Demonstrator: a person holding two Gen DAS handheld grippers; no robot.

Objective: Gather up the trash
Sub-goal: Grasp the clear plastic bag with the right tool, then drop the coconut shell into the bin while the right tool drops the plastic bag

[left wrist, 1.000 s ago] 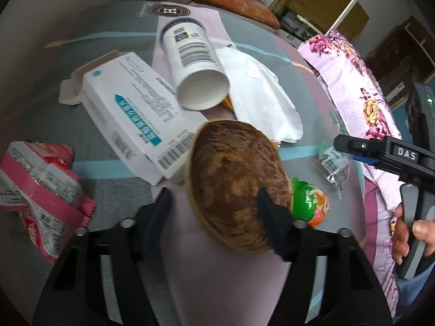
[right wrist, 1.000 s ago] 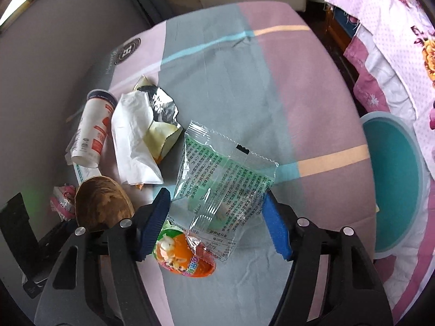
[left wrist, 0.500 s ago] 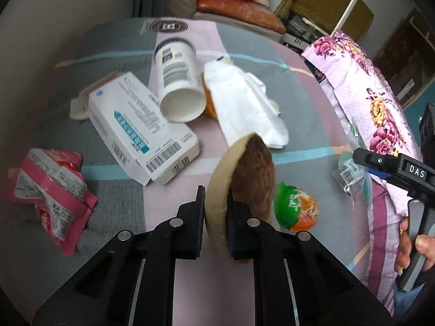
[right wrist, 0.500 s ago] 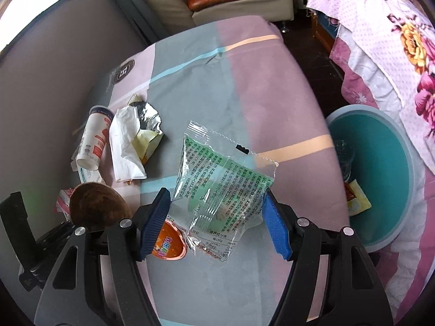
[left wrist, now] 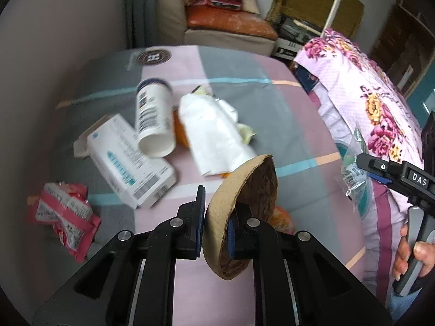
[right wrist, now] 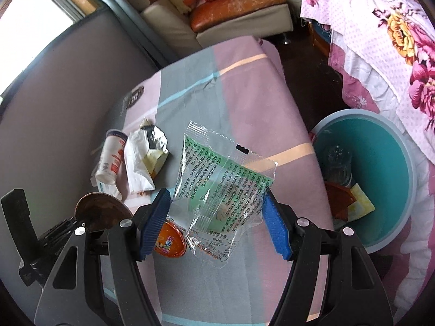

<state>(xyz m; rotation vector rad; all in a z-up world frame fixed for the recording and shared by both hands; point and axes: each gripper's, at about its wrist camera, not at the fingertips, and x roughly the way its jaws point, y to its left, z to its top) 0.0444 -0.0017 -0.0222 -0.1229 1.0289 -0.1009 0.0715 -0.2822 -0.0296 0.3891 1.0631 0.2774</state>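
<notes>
Left wrist view: I'm over a bed [left wrist: 233,81] with a pink and grey patchwork sheet, a sofa [left wrist: 228,24] at 12 o'clock and a floral quilt [left wrist: 375,100] at 2. My left gripper [left wrist: 216,217] is clamped on the rim of a coconut shell [left wrist: 244,203], held on edge above the sheet. Behind it, at 11, lie a white box [left wrist: 130,163], a tube [left wrist: 153,116] and a tissue [left wrist: 214,133]; a red wrapper [left wrist: 65,214] sits at 9. A second ago the shell lay flat between wide jaws; now it's pinched and lifted, and the litter looks farther off.

Right wrist view: same sheet, sofa at 12, a teal bin [right wrist: 378,179] on the floor at 3 with scraps inside. My right gripper [right wrist: 216,222] stands wide, yet a clear green packet [right wrist: 223,187] hangs between the fingers; I can't tell what holds it. An orange cup [right wrist: 170,240] lies at 7 beneath. The bin has come into fuller view than before.
</notes>
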